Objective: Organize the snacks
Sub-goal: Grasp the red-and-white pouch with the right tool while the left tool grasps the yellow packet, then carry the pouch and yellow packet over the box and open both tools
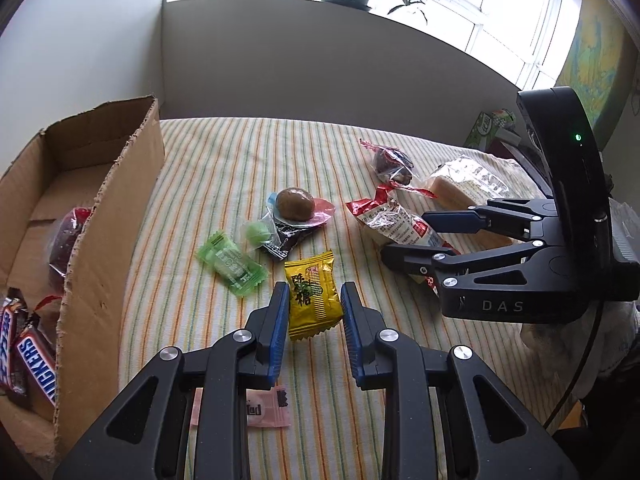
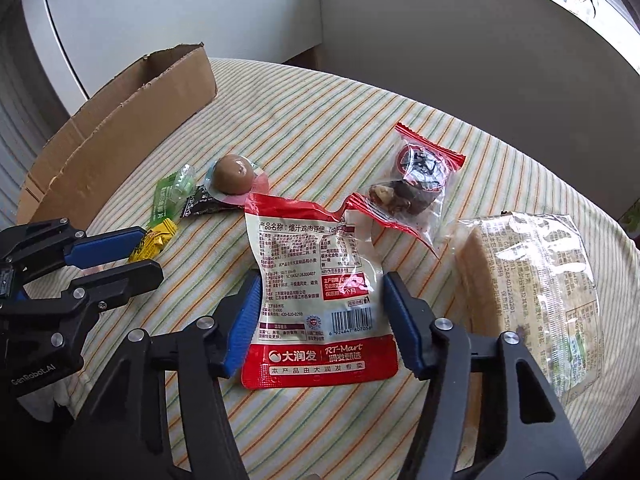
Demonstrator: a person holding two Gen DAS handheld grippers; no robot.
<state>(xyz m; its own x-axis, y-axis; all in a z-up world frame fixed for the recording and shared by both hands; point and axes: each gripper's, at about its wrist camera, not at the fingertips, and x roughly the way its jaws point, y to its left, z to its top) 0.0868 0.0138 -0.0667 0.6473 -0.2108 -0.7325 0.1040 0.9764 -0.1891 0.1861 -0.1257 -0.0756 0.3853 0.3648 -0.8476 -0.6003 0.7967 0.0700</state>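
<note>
My left gripper (image 1: 315, 288) is shut on a yellow candy packet (image 1: 314, 304), which stands upright between the blue pads above the striped tablecloth (image 1: 224, 152). The right wrist view shows that gripper (image 2: 152, 252) and the packet (image 2: 154, 242) at the left. My right gripper (image 2: 322, 280) is shut on a red-and-white pouch (image 2: 316, 256), a pad against each side edge; the pouch lies flat on the cloth. The same pouch (image 1: 394, 220) sits between the right gripper's fingers (image 1: 406, 236) in the left wrist view. An open cardboard box (image 1: 112, 216) stands at the left, holding Snickers bars (image 1: 36, 364) and a red pack (image 1: 66, 240).
Loose on the cloth lie a green candy (image 1: 232, 266), a packed brown egg (image 1: 296, 204) on a dark packet, a red-edged clear pack (image 2: 420, 184), a clear-wrapped cake (image 2: 532, 280) and a pink packet (image 1: 268, 406). A grey wall backs the table.
</note>
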